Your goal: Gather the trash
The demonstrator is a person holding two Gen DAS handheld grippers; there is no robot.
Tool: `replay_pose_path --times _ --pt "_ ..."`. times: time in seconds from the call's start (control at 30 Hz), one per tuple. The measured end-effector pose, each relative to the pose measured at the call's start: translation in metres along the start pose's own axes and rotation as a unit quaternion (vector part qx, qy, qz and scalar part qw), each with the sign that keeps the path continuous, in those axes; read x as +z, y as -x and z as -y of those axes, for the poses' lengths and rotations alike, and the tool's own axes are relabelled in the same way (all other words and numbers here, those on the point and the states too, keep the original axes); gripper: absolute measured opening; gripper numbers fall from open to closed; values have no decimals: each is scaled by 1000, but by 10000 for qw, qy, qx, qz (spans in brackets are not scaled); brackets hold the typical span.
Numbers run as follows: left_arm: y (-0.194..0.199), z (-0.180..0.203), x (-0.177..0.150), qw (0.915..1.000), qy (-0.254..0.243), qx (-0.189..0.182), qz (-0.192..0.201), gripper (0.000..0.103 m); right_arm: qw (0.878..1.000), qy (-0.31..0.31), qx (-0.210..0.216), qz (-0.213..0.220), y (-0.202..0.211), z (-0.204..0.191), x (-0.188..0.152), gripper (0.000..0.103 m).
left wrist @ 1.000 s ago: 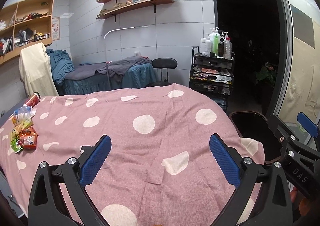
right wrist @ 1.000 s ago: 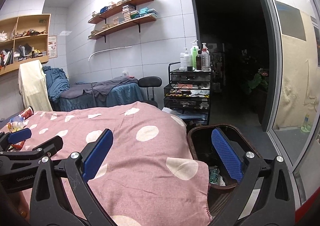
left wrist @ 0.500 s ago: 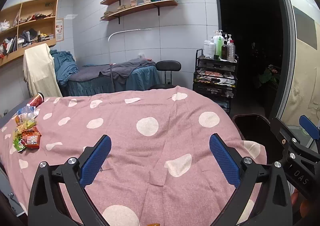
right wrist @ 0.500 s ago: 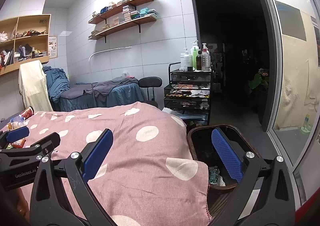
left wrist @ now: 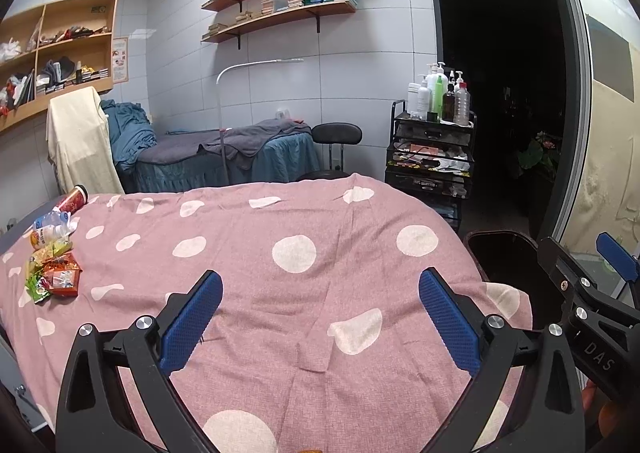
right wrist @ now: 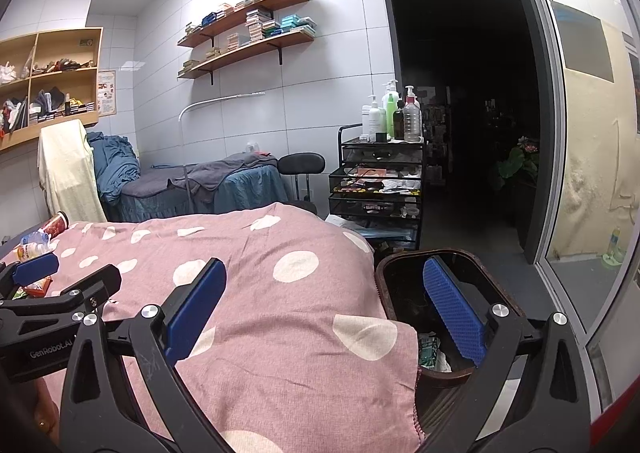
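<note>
A heap of trash lies at the far left of the pink polka-dot bed cover (left wrist: 320,221): snack wrappers (left wrist: 54,277), a plastic bottle (left wrist: 50,227) and a red cup (left wrist: 74,199). The same cup (right wrist: 54,224) and bottle (right wrist: 32,249) show at the left of the right wrist view. A dark bin (right wrist: 404,281) stands at the bed's right end, with a few scraps inside (right wrist: 430,351); its rim (left wrist: 500,237) also shows in the left wrist view. My left gripper (left wrist: 320,317) hovers open over the cover's middle, nothing in it. My right gripper (right wrist: 324,313) is open and empty, its right finger over the bin.
A black trolley (right wrist: 376,189) with pump bottles stands past the bed, beside a dark doorway (right wrist: 460,101). A stool (left wrist: 336,133) and a second bed with blue and grey covers (left wrist: 224,157) lie behind. Wall shelves hold boxes. A glass partition (right wrist: 580,173) is on the right.
Both views have shifted only slightly; the left wrist view has risen and turned a little leftward. Both grippers stay open and empty, and the trash has not moved.
</note>
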State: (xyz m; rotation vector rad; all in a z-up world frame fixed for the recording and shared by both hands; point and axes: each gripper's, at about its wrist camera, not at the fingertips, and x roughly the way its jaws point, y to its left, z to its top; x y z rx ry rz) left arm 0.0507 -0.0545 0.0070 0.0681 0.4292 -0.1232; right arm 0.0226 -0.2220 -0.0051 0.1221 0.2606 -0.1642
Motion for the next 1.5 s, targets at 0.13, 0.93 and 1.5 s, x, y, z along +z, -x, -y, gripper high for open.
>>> replay_pose_path --times 0.13,0.93,1.5 --pt "0 0 -1 10000 20 -34 -10 98 10000 1 4 -5 -1 1 0 97" --pt "0 4 2 9999 55 -84 -51 98 10000 20 -7 -28 -2 1 -2 97" --pt "1 5 0 9999 113 -18 -17 98 10000 -3 -5 -54 -4 3 -6 97"
